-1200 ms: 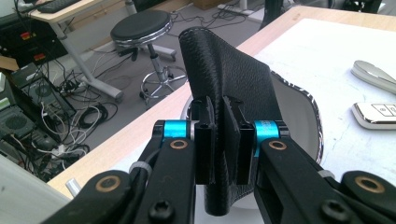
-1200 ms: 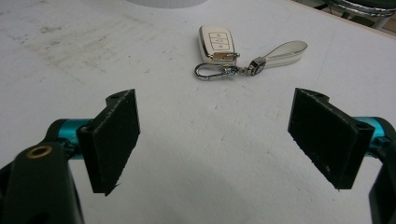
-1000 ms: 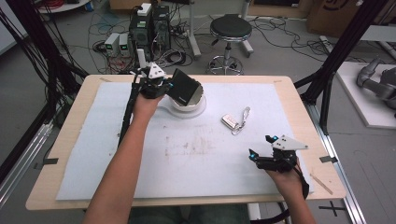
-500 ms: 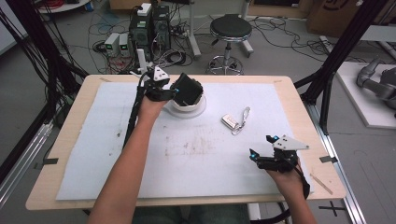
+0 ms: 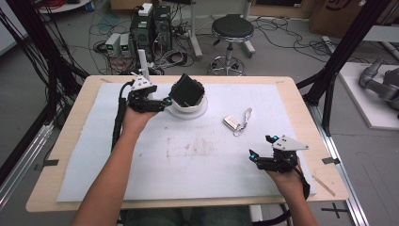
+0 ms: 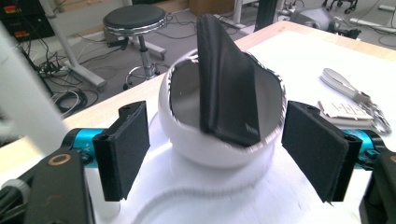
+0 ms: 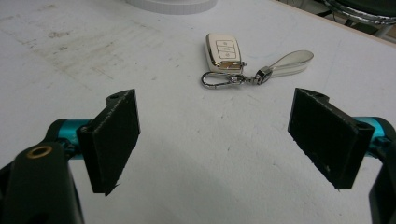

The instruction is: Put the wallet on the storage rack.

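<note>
While black pouch (image 6: 226,88) now rests in white bowl (image 6: 219,144) near bench far edge, left tongs (image 6: 224,154) spread, released; right tongs (image 7: 229,140) spread, idle before key fob (image 7: 224,51)

— Where's the left gripper (image 5: 165,100)?

— Far side of the table, on an arm stretched well forward from the bottom edge. Its jaws point right and stand wide apart, nothing between the pads (image 6: 122,154).

— And the right gripper (image 5: 254,157)?

— Near the right front, low over the surface, held in the right hand (image 5: 288,179) with the wrist bent inward. Jaws point left, spread wide, pads (image 7: 113,137) bare.
</note>
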`<state>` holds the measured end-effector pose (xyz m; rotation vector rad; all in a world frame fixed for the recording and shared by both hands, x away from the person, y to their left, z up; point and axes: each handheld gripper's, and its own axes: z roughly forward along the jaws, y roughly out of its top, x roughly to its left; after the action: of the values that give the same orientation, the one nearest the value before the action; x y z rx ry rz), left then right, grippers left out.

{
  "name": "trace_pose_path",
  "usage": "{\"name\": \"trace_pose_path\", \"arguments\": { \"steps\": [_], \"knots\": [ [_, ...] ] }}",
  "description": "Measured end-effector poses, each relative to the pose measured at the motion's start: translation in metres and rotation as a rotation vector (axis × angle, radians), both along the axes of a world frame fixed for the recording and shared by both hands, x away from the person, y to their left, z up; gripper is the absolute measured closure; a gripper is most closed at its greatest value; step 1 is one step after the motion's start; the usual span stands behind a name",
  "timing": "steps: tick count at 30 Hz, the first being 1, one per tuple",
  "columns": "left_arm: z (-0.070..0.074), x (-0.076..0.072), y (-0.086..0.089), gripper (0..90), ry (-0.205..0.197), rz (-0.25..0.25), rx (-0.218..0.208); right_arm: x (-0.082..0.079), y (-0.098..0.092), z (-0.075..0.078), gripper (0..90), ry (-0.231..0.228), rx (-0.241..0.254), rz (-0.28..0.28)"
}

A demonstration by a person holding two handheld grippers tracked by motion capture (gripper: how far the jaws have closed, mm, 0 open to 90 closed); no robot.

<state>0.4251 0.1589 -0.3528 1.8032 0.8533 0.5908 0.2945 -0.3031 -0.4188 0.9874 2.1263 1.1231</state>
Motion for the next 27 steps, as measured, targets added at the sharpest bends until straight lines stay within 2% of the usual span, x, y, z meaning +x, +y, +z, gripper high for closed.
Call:
{"name": "trace_pose_path", "arguments": {
  "steps": [2, 6, 10, 14, 16, 20, 27],
  "knots": [
    [0.002, -0.013, 0.007, 22.5, -0.019, -0.019, -0.017, 0.001, -0.001, 0.000, 17.1, 0.002, 0.005, -0.004],
    [0.003, -0.039, 0.023, 21.7, -0.026, -0.048, -0.015, 0.002, -0.002, -0.001, 17.0, 0.006, 0.011, -0.014],
    [-0.004, -0.066, 0.039, 21.4, -0.004, -0.099, -0.043, 0.002, -0.002, 0.000, 17.0, 0.001, 0.009, -0.013],
    [-0.015, -0.087, 0.055, 21.5, 0.004, -0.107, -0.080, 0.003, -0.002, 0.000, 17.1, 0.002, 0.005, -0.018],
    [-0.017, -0.093, 0.059, 21.4, 0.015, -0.103, -0.085, 0.004, -0.001, 0.000, 17.1, 0.004, 0.003, -0.022],
    [-0.021, -0.104, 0.066, 21.2, 0.004, -0.110, -0.089, 0.005, 0.001, 0.001, 17.0, 0.001, 0.007, -0.027],
    [-0.023, -0.105, 0.077, 19.5, -0.011, -0.088, -0.090, 0.009, 0.001, 0.001, 17.1, 0.011, 0.015, -0.051]
  ]
}}
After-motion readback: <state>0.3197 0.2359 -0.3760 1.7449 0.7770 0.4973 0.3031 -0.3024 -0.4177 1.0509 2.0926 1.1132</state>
